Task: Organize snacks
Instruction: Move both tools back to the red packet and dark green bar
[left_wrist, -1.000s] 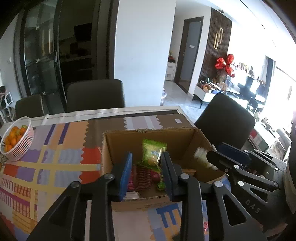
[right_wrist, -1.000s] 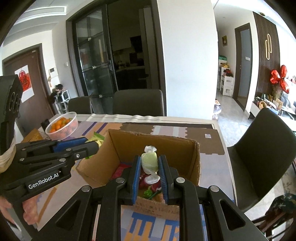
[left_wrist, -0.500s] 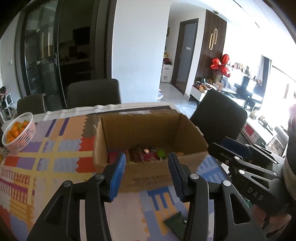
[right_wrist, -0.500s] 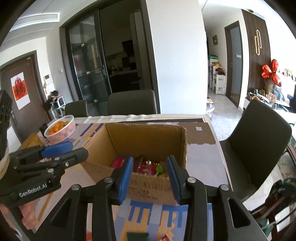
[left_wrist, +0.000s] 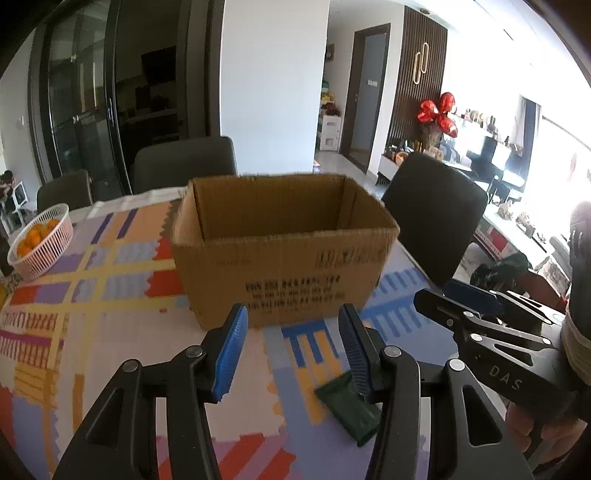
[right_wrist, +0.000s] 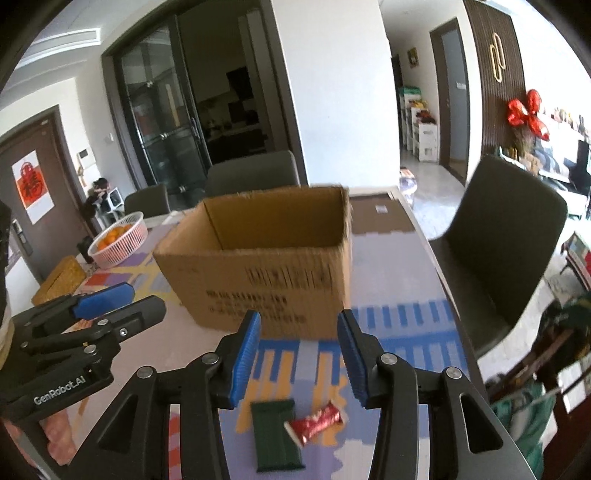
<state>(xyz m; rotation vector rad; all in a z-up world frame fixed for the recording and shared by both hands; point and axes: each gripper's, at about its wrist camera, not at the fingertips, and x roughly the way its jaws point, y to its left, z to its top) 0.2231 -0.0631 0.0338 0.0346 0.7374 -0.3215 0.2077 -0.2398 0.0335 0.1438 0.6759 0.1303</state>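
Observation:
An open cardboard box (left_wrist: 284, 254) stands on the patterned table; it also shows in the right wrist view (right_wrist: 266, 262). Its contents are hidden by the near wall. A dark green snack packet (right_wrist: 275, 434) and a red wrapped snack (right_wrist: 316, 424) lie on the table in front of the box. The green packet also shows in the left wrist view (left_wrist: 349, 406). My left gripper (left_wrist: 291, 352) is open and empty, low in front of the box. My right gripper (right_wrist: 299, 360) is open and empty, above the two snacks.
A pink basket of oranges (left_wrist: 38, 240) stands at the table's far left, also in the right wrist view (right_wrist: 118, 242). A woven tan item (right_wrist: 61, 278) lies near it. Dark chairs (right_wrist: 506, 236) stand round the table. The table's right edge (right_wrist: 448, 291) is close.
Both grippers let go of their snacks over the box, opened, and pulled back and down toward the near table edge. The box now looks farther; the two loose snacks came into view.

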